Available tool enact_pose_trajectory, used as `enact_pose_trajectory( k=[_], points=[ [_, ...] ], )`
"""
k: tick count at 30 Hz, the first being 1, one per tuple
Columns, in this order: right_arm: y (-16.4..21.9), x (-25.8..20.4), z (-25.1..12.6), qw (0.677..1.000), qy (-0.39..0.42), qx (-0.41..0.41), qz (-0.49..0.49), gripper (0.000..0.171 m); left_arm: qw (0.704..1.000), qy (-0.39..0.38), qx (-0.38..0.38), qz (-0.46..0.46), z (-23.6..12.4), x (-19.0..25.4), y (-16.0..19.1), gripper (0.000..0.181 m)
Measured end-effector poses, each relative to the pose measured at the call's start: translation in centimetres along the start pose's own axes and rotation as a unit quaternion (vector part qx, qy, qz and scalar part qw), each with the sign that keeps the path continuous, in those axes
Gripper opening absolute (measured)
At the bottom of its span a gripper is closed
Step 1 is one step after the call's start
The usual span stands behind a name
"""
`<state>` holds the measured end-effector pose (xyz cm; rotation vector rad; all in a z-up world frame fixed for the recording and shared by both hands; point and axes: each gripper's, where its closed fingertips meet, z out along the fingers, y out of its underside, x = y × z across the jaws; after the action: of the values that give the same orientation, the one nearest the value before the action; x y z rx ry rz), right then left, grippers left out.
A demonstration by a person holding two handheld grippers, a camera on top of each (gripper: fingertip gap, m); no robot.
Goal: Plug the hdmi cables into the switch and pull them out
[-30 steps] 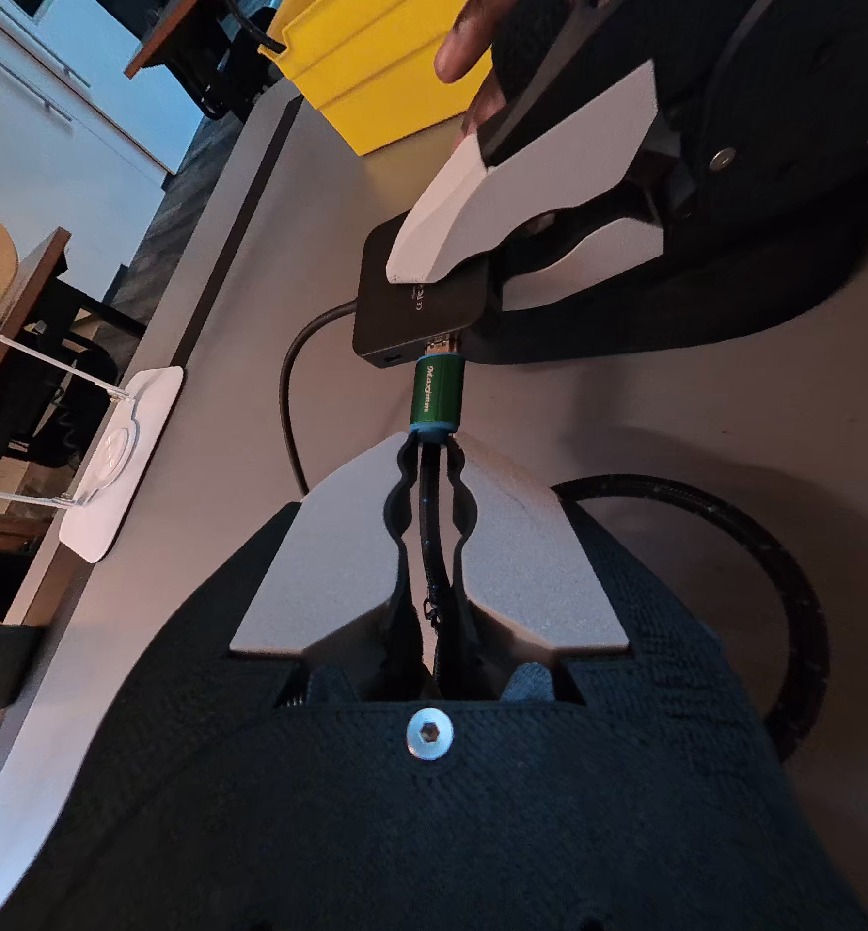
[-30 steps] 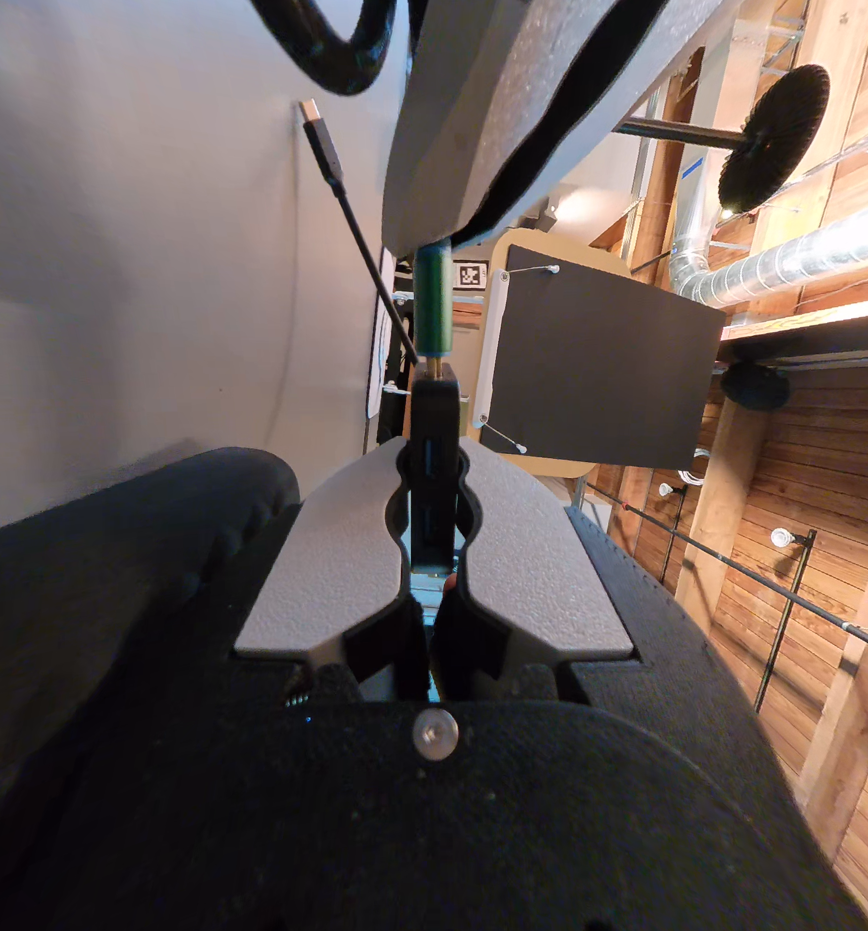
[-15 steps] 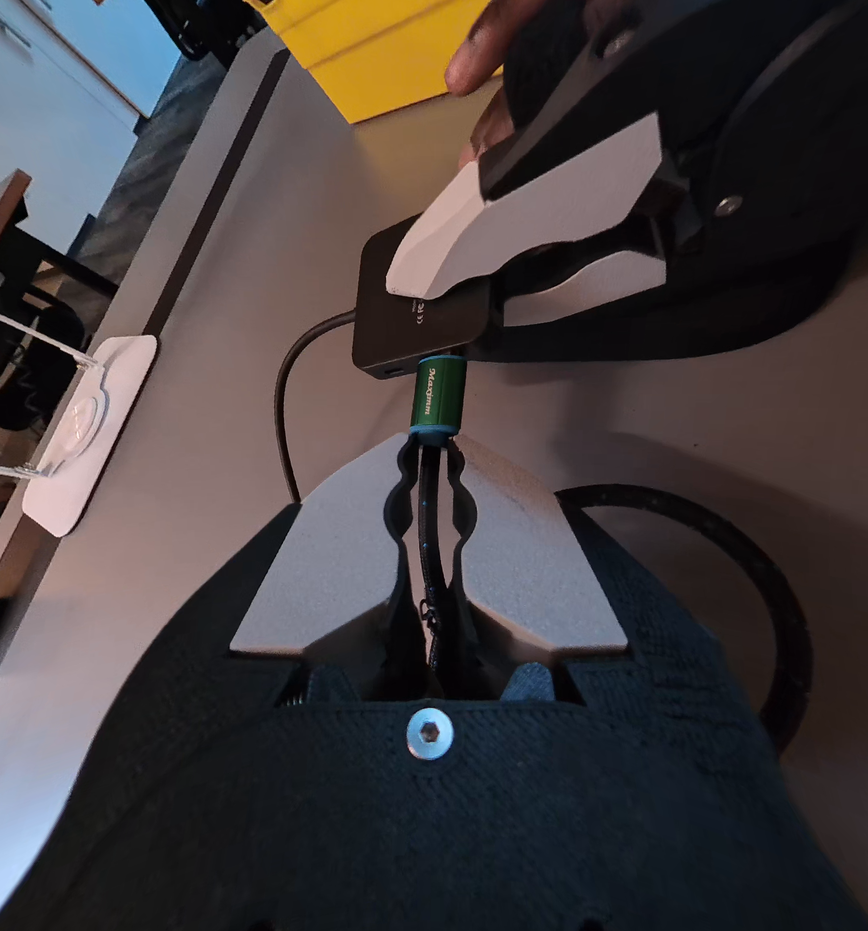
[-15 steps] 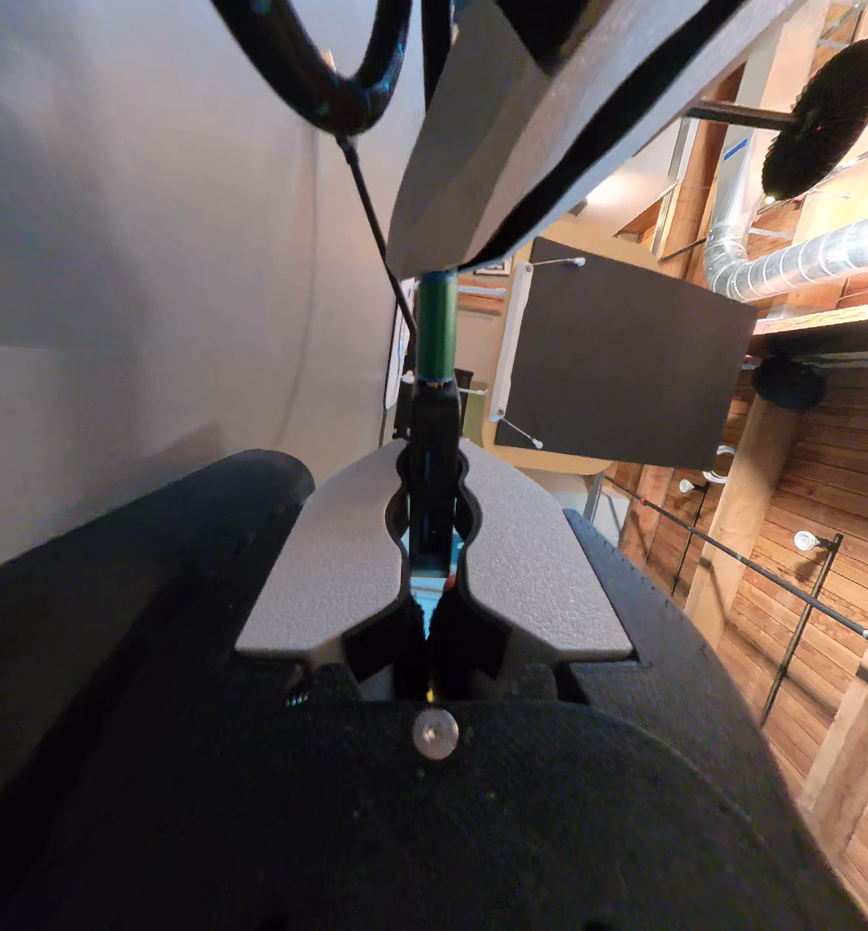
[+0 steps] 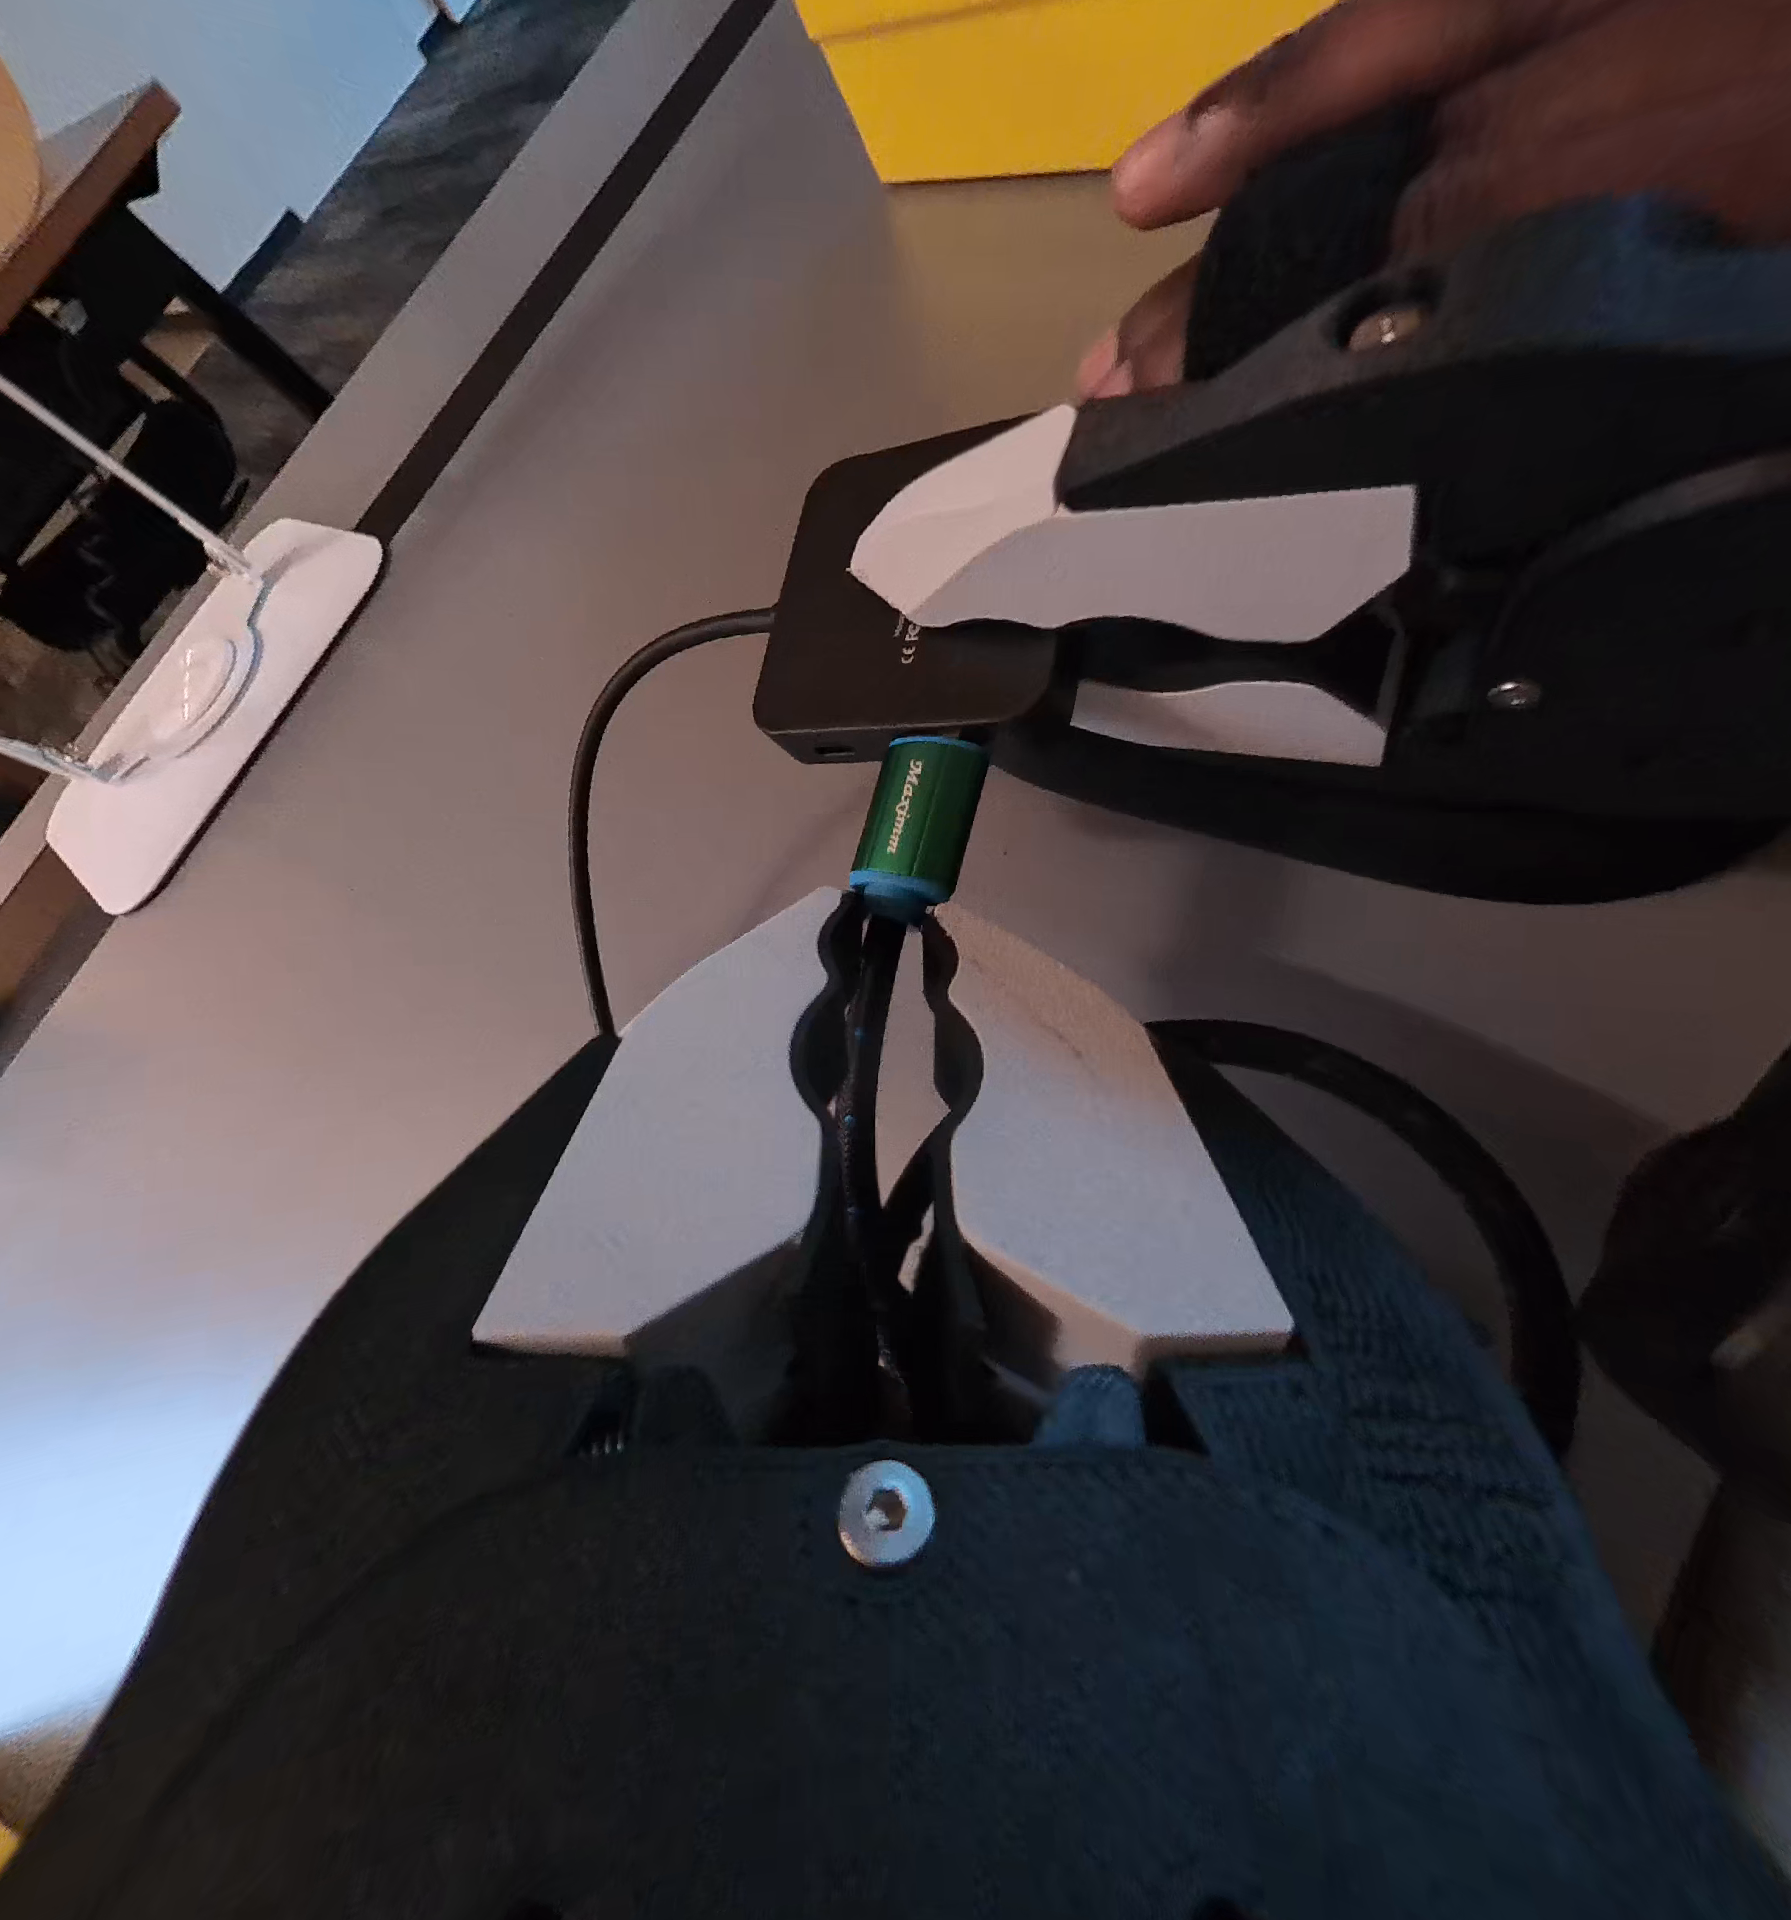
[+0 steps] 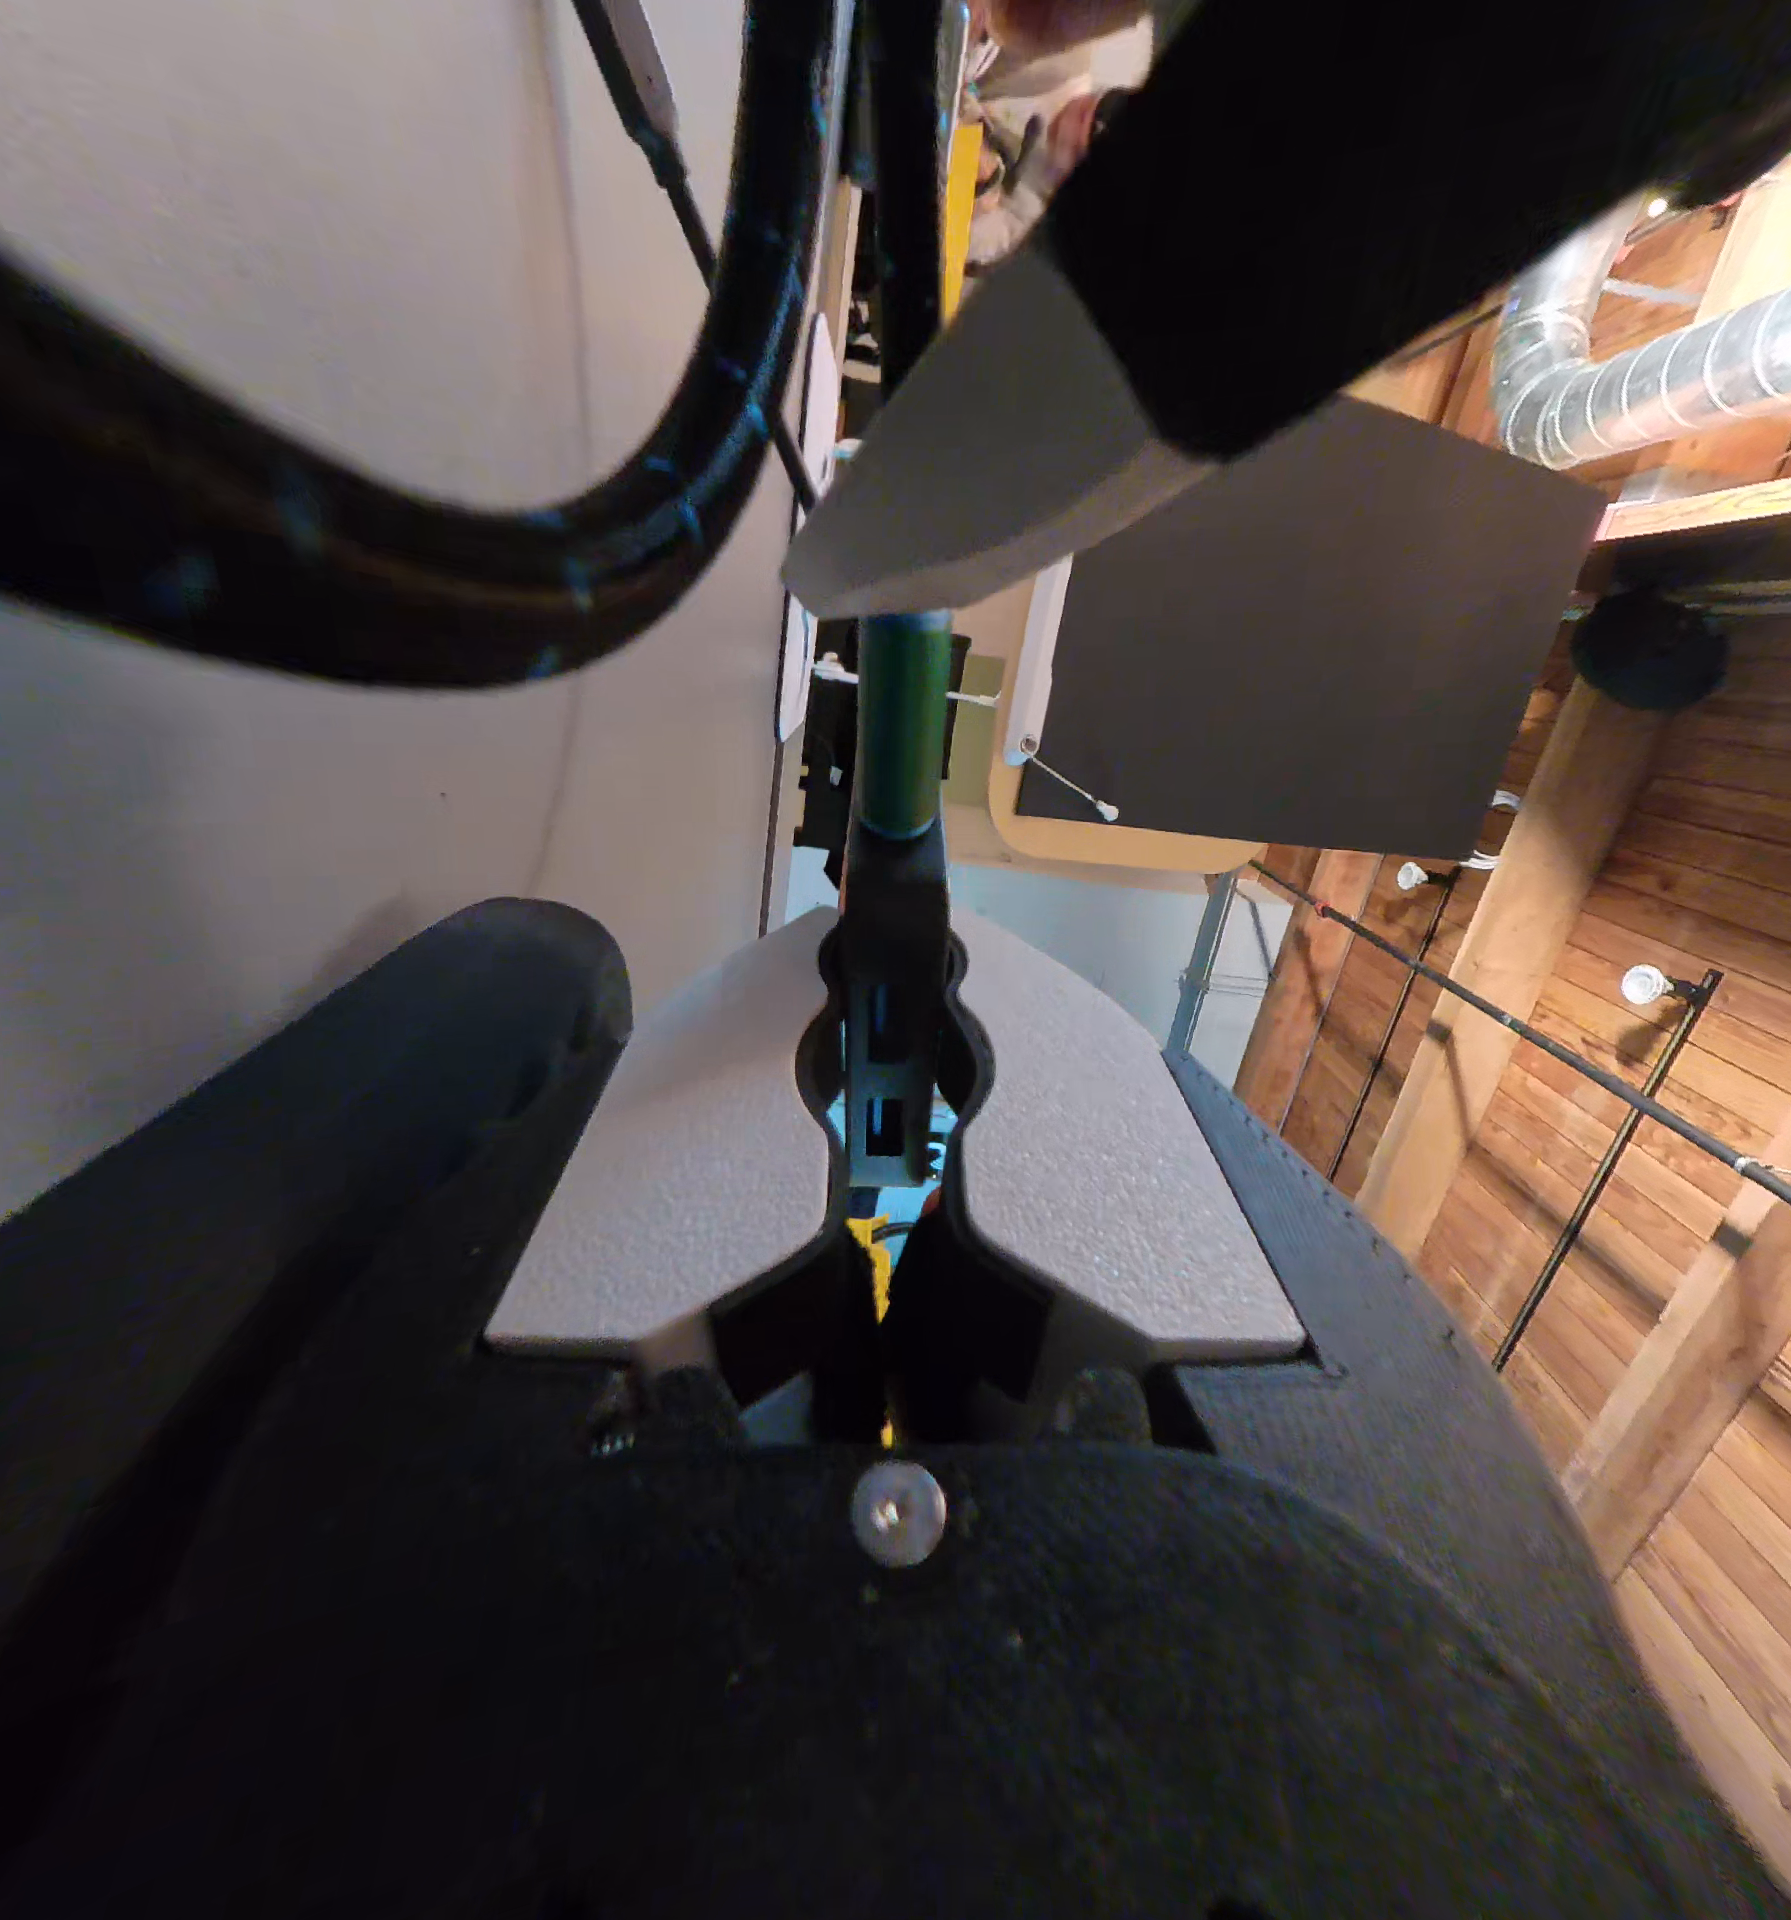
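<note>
Both grippers were closed: the left gripper (image 5: 886, 914) pinched the black braided cable behind its green metal HDMI plug (image 5: 917, 821), while the right gripper (image 6: 896, 935) clamped the flat black switch (image 5: 901, 634) above the grey bench (image 5: 371, 1039). Plug appeared seated in the switch's near edge; pulling out apparently remained.

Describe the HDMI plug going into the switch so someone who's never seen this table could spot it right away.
Start at the grey table and find the flat black switch held in the right gripper. Against its near edge sits the HDMI plug, its cable running back between the left gripper fingers. Its shiny green barrel stands out among the black parts.
</note>
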<state>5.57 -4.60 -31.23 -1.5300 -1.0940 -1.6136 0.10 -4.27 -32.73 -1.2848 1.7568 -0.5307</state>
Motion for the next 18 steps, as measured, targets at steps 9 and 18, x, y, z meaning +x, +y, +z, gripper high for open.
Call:
enact_pose_trajectory(
  k=[9, 18],
  points=[
    [0.1, -0.1, 0.1, 1.0, -0.001, 0.021, 0.0, 0.014, 1.0, -0.015, 0.004, 0.019, 0.1, 0.1, 0.0, 0.01],
    [-0.9, 0.6, -0.2, 0.995, 0.033, 0.09, 0.001, 0.023, 0.999, -0.006, 0.011, 0.046, -0.2, 0.6, -0.2, 0.01]
  ],
)
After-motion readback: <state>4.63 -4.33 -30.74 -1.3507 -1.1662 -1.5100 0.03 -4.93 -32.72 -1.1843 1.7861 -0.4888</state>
